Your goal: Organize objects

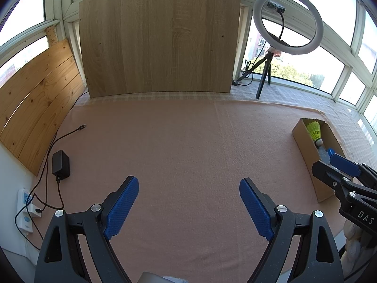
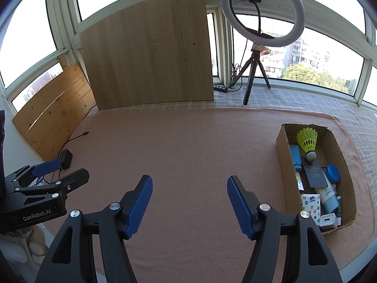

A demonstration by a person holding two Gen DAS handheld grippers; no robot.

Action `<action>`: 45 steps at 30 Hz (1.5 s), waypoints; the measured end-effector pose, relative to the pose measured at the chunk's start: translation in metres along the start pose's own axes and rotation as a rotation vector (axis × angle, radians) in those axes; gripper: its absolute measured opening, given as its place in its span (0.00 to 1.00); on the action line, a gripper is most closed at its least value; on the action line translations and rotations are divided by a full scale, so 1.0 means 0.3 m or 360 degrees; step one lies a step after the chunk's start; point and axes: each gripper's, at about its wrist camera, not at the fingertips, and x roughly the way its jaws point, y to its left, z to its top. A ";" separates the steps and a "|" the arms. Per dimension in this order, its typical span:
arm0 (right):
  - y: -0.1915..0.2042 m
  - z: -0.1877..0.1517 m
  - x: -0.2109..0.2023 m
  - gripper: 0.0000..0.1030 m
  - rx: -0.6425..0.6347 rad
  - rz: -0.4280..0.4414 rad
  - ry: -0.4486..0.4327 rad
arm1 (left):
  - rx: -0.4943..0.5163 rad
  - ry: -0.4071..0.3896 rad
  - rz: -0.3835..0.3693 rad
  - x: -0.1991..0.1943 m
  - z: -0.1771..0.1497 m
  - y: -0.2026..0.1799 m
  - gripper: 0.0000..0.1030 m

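Note:
A cardboard box (image 2: 282,146) lies at the right on the pink cloth; it also shows in the left wrist view (image 1: 304,146). Inside it are a yellow shuttlecock (image 2: 307,140), a blue-capped tube (image 2: 329,188), a dark card (image 2: 314,173), a blue holder (image 2: 295,156), a patterned tissue pack (image 2: 311,204) and a white adapter (image 2: 327,219). My left gripper (image 1: 188,206) is open and empty over bare cloth. My right gripper (image 2: 189,206) is open and empty, left of the box.
A wooden board (image 2: 150,49) leans against the window at the back. A ring light on a tripod (image 2: 261,11) stands back right. A black power brick (image 1: 60,165) with cable and a white power strip (image 1: 24,208) lie at the left. Pine planks (image 1: 35,108) line the left side.

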 end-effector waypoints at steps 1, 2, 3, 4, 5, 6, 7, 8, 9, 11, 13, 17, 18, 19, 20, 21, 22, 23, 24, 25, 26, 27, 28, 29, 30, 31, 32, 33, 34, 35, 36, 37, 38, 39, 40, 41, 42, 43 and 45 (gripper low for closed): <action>-0.001 0.000 0.000 0.60 0.0000 0.0001 0.0000 | 0.0001 0.0000 0.0000 0.000 0.000 0.000 0.87; -0.001 0.000 0.000 0.60 -0.0001 0.0001 0.0000 | 0.0003 0.0000 -0.0001 0.000 0.000 0.000 0.87; 0.000 0.000 0.000 0.60 -0.0002 0.0000 0.0000 | 0.0002 0.0001 -0.0002 0.000 0.000 0.000 0.87; -0.001 0.000 0.001 0.60 -0.0002 0.0000 0.0000 | 0.0003 0.0002 -0.0003 0.002 0.000 0.000 0.87; -0.002 0.000 0.000 0.60 0.0000 0.0001 0.0001 | 0.0007 0.0002 -0.0004 0.004 0.002 0.001 0.87; -0.001 0.000 0.000 0.60 0.0000 0.0001 0.0000 | 0.0006 0.0003 -0.0004 0.004 0.002 0.001 0.87; -0.002 0.000 0.001 0.60 -0.0001 0.0001 0.0000 | 0.0006 0.0003 -0.0005 0.005 0.002 0.001 0.87; -0.002 0.000 0.001 0.60 -0.0002 0.0000 0.0000 | 0.0008 0.0003 -0.0006 0.004 0.002 0.001 0.87; -0.002 0.000 0.001 0.60 -0.0001 0.0000 0.0000 | 0.0009 0.0003 -0.0005 0.004 0.002 0.001 0.87; -0.003 0.000 0.001 0.60 0.0000 0.0000 0.0000 | 0.0011 0.0005 -0.0009 0.006 0.004 0.001 0.87; -0.003 0.000 0.002 0.60 0.0002 0.0002 0.0002 | 0.0011 0.0005 -0.0009 0.006 0.004 0.001 0.87; -0.003 0.001 0.005 0.60 0.0004 0.0001 0.0004 | 0.0020 0.0007 -0.0013 0.011 0.007 0.003 0.87; -0.002 0.001 0.005 0.60 0.0005 0.0001 0.0005 | 0.0020 0.0006 -0.0013 0.011 0.007 0.003 0.87; -0.003 0.001 0.006 0.60 0.0007 0.0000 0.0005 | 0.0020 0.0007 -0.0012 0.012 0.007 0.002 0.87; -0.003 0.001 0.007 0.60 0.0007 -0.0001 0.0005 | 0.0022 0.0008 -0.0015 0.011 0.007 0.002 0.87; -0.004 0.001 0.007 0.60 0.0007 0.0000 0.0006 | 0.0023 0.0009 -0.0017 0.014 0.009 0.003 0.87; -0.004 0.001 0.007 0.60 0.0006 0.0000 0.0006 | 0.0023 0.0009 -0.0016 0.014 0.009 0.003 0.87; -0.004 0.001 0.006 0.60 0.0006 0.0000 0.0005 | 0.0026 0.0010 -0.0018 0.014 0.009 0.003 0.87; -0.004 0.001 0.007 0.60 0.0007 0.0000 0.0006 | 0.0025 0.0010 -0.0019 0.014 0.008 0.003 0.87; -0.004 0.001 0.007 0.60 0.0007 0.0001 0.0006 | 0.0026 0.0010 -0.0020 0.016 0.009 0.002 0.87; -0.006 0.002 0.009 0.60 0.0008 0.0001 0.0007 | 0.0029 0.0010 -0.0021 0.016 0.010 0.002 0.87; -0.007 0.002 0.009 0.60 0.0008 0.0000 0.0007 | 0.0028 0.0011 -0.0021 0.016 0.009 0.001 0.87; -0.007 0.002 0.009 0.60 0.0008 0.0001 0.0007 | 0.0030 0.0012 -0.0021 0.018 0.011 0.002 0.87; -0.007 0.002 0.009 0.60 0.0009 0.0001 0.0007 | 0.0033 0.0013 -0.0024 0.021 0.012 0.003 0.87; -0.007 0.003 0.009 0.60 0.0008 0.0002 0.0008 | 0.0034 0.0013 -0.0023 0.021 0.012 0.003 0.87; -0.007 0.003 0.009 0.60 0.0007 0.0002 0.0008 | 0.0034 0.0014 -0.0024 0.021 0.012 0.004 0.87; -0.007 0.003 0.009 0.60 0.0007 0.0002 0.0007 | 0.0037 0.0013 -0.0026 0.021 0.012 0.004 0.87; -0.006 0.003 0.009 0.60 0.0007 0.0002 0.0008 | 0.0038 0.0013 -0.0026 0.022 0.013 0.004 0.87; -0.006 0.003 0.009 0.60 0.0007 0.0002 0.0008 | 0.0038 0.0014 -0.0027 0.021 0.013 0.004 0.87; -0.006 0.003 0.009 0.60 0.0007 0.0002 0.0008 | 0.0041 0.0014 -0.0028 0.021 0.013 0.004 0.87; -0.006 0.003 0.010 0.60 0.0008 0.0003 0.0009 | 0.0041 0.0014 -0.0028 0.023 0.014 0.005 0.87; -0.005 0.003 0.009 0.60 0.0008 0.0002 0.0008 | 0.0042 0.0015 -0.0029 0.024 0.014 0.005 0.87; -0.006 0.004 0.011 0.60 0.0008 0.0002 0.0009 | 0.0047 0.0016 -0.0031 0.025 0.014 0.007 0.87; -0.006 0.004 0.011 0.60 0.0009 0.0003 0.0010 | 0.0047 0.0016 -0.0032 0.025 0.014 0.007 0.87; -0.007 0.003 0.012 0.60 0.0010 0.0004 0.0011 | 0.0047 0.0016 -0.0032 0.026 0.015 0.007 0.88; -0.008 0.002 0.014 0.60 0.0011 0.0004 0.0013 | 0.0049 0.0017 -0.0035 0.026 0.015 0.007 0.88; -0.009 0.001 0.016 0.60 0.0013 0.0004 0.0015 | 0.0050 0.0017 -0.0036 0.028 0.015 0.010 0.88; -0.009 -0.001 0.018 0.60 0.0016 0.0003 0.0016 | 0.0052 0.0017 -0.0034 0.028 0.015 0.010 0.88; -0.009 -0.002 0.020 0.60 0.0018 0.0004 0.0018 | 0.0056 0.0020 -0.0035 0.033 0.015 0.015 0.88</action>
